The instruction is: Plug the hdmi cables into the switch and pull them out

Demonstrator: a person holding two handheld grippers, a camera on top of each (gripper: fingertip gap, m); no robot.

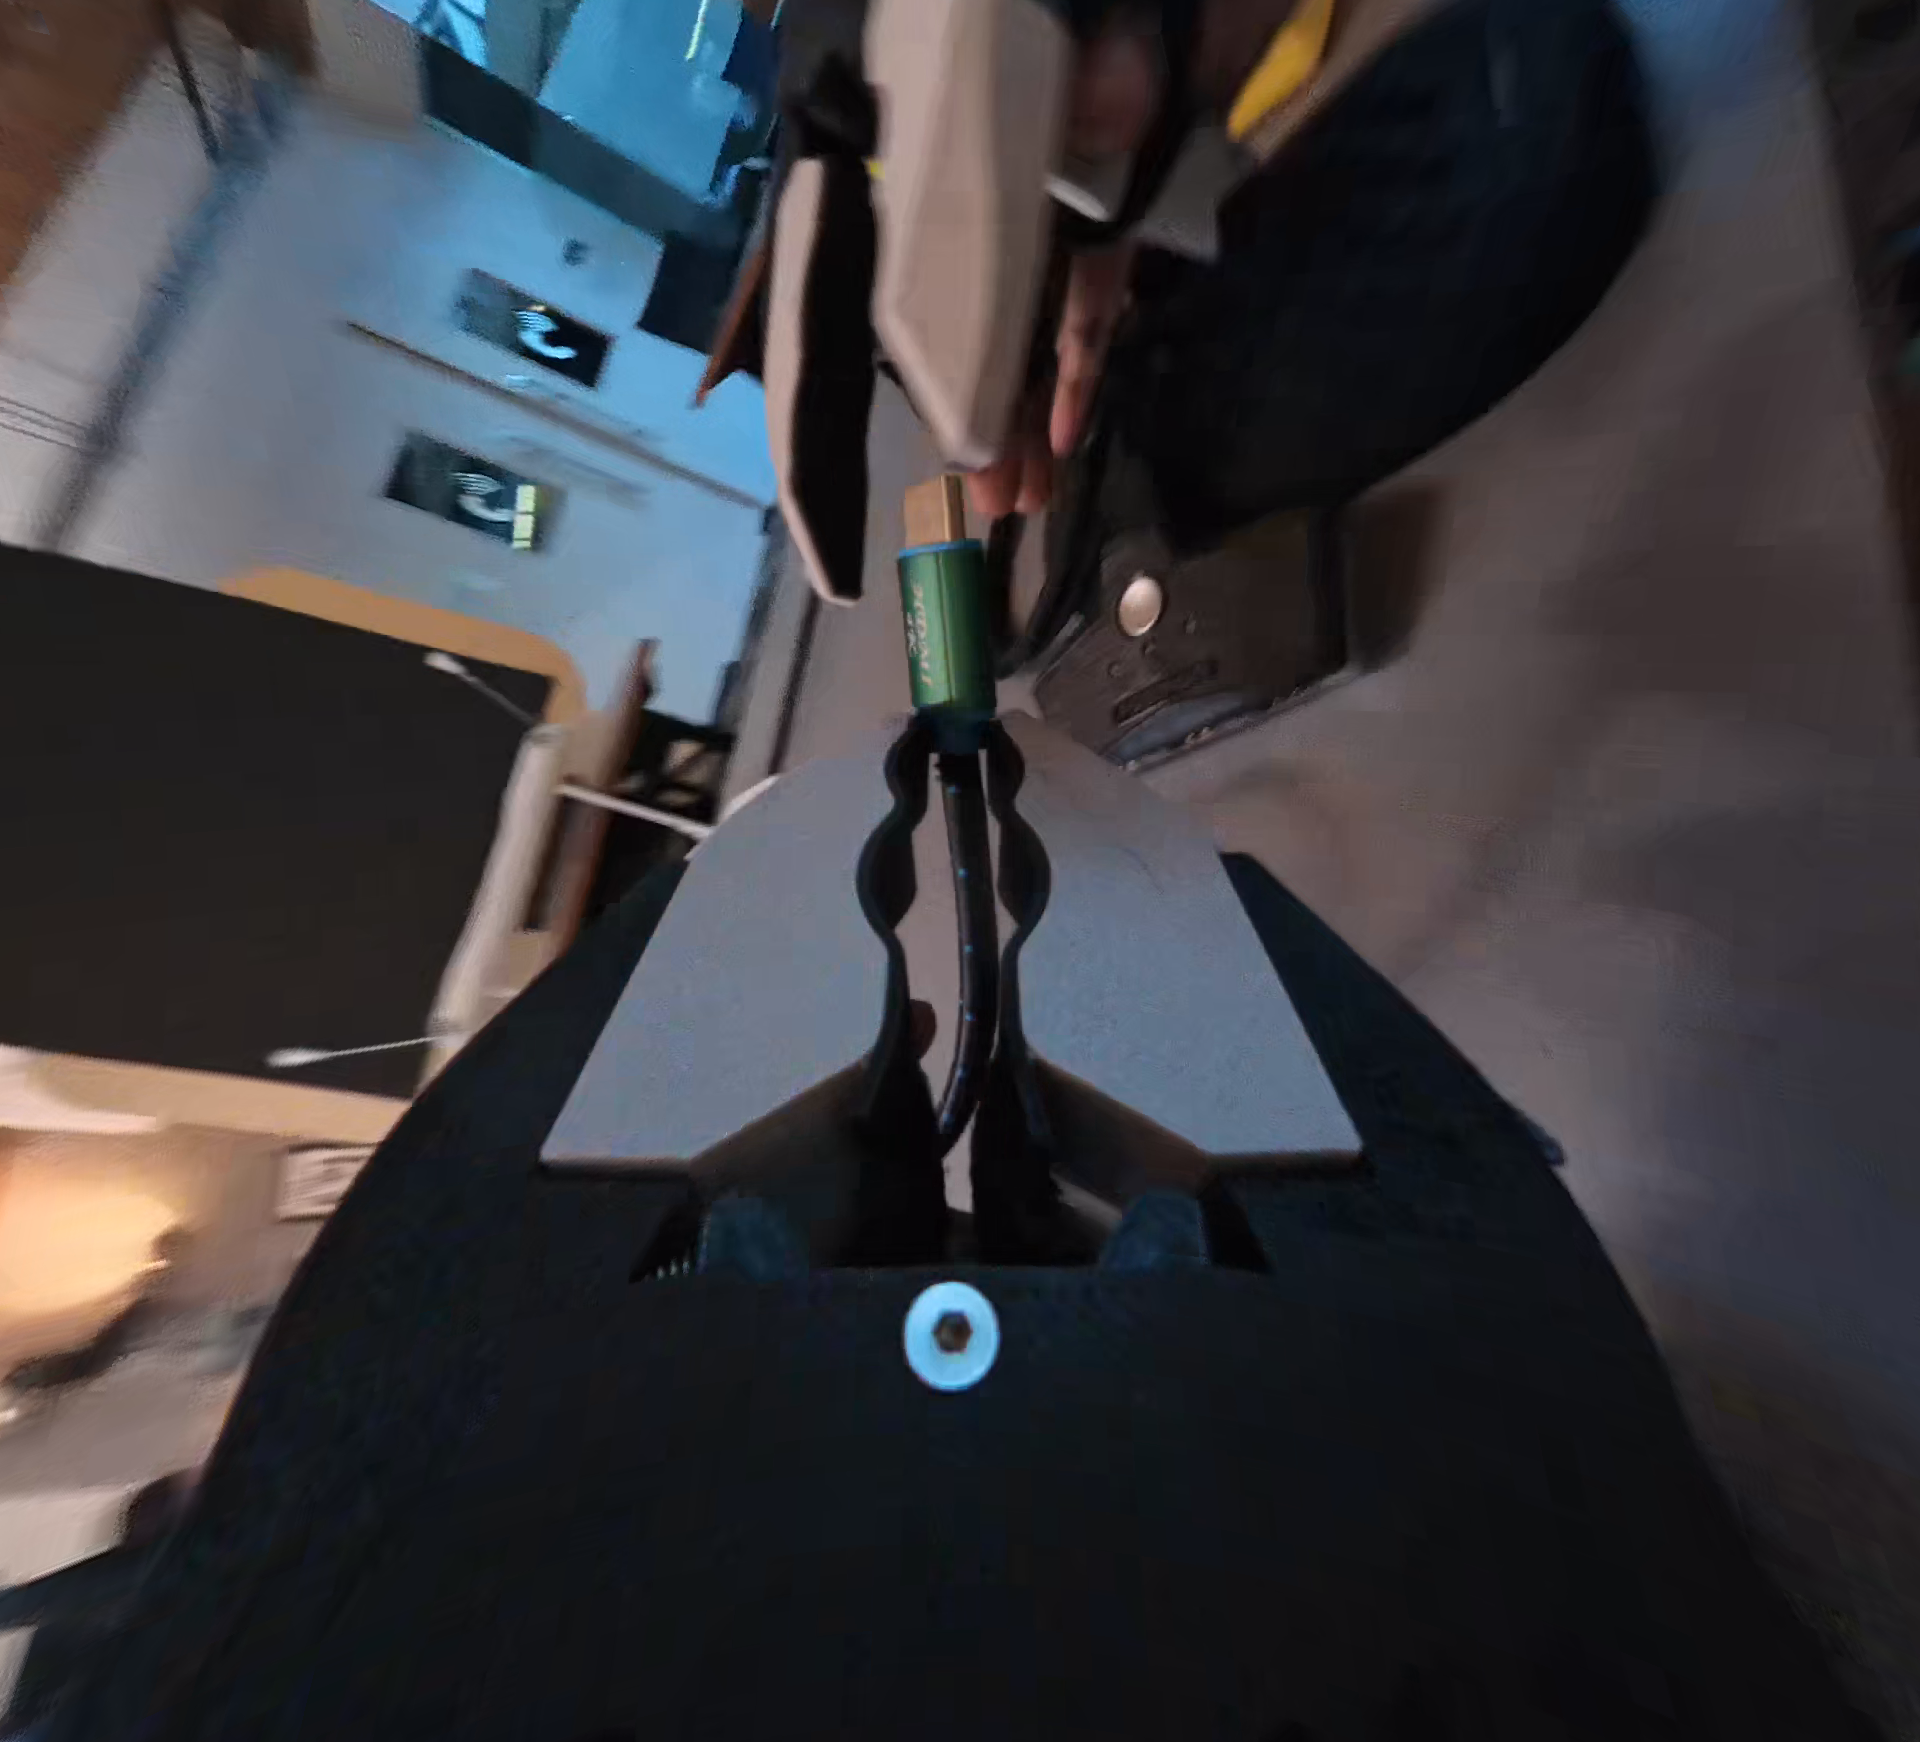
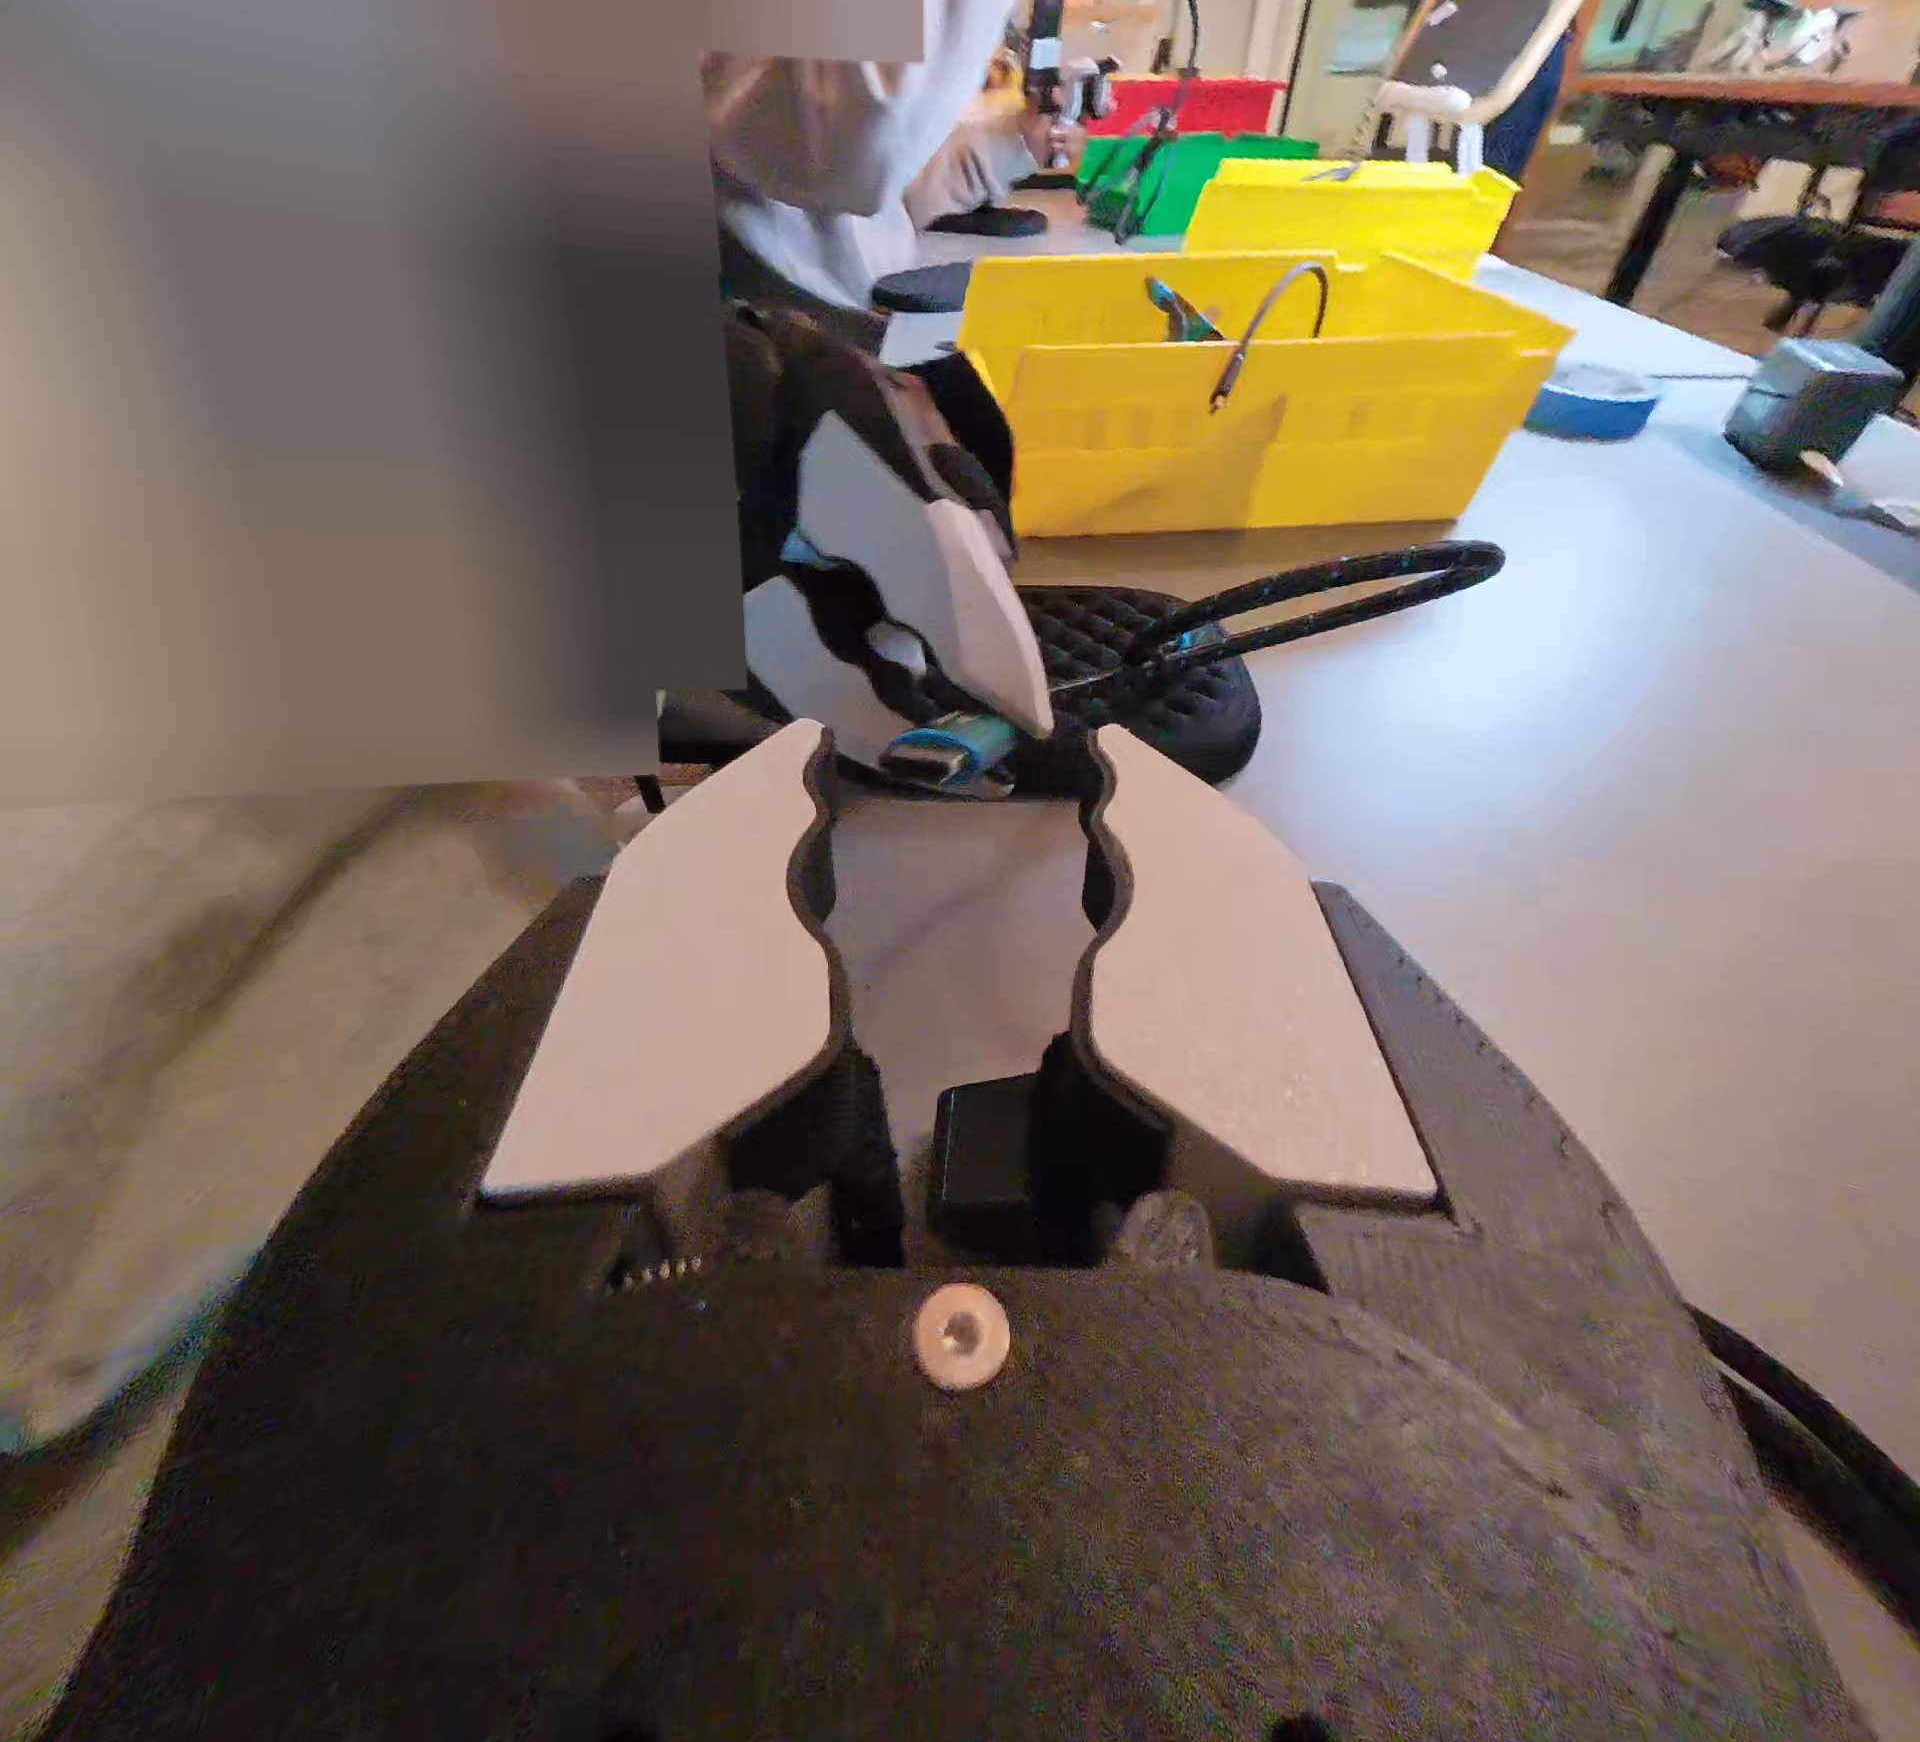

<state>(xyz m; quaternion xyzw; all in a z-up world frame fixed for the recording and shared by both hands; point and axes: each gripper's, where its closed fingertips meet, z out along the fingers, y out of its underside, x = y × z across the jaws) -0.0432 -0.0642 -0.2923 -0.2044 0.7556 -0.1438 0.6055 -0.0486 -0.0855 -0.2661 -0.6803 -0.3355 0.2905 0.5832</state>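
Fingers of your left gripper [image 1: 951, 736] are clamped on the HDMI cable [image 1: 971, 944] just behind its green plug [image 1: 943, 627], which projects forward past the fingertips with its gold connector end free and mated to nothing. The braided black cable runs back between the fingers. In the right wrist view, the same plug [image 2: 951, 750] is held low over a black quilted pad [image 2: 1143, 674] on the grey table [image 2: 1558, 809], and the cable loops away to the right. Your right gripper [image 2: 961, 757] is released: its fingers stand well apart with nothing between them, tips near the plug. A yellow bin [image 2: 1247, 404] stands behind the pad. The switch cannot be identified in either view.
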